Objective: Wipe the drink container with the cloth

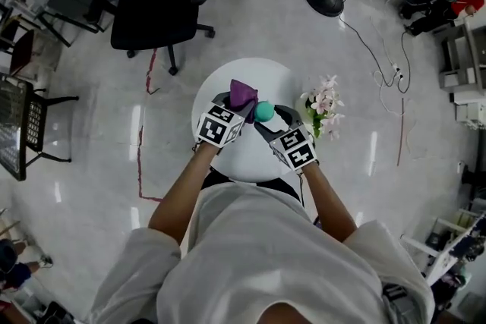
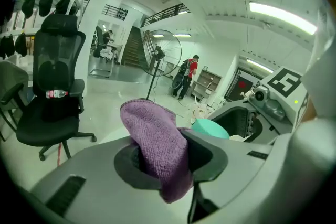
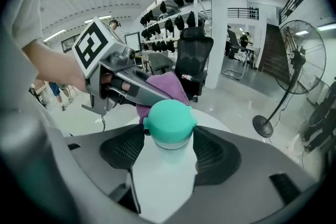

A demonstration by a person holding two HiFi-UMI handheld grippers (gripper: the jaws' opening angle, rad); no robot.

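Two firm grips: my right gripper (image 3: pixel 168 152) clasps the bottle (image 3: pixel 163 186), whose white body below the teal cap (image 3: pixel 169 120) only its own view shows; my left gripper (image 2: pixel 168 157) pinches purple cloth (image 2: pixel 157 139).

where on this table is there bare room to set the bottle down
Bare: on the round table, the far arc behind the purple cloth, and the near strip between left tool and right tool. Crowded: right edge, flowers beside the held bottle.
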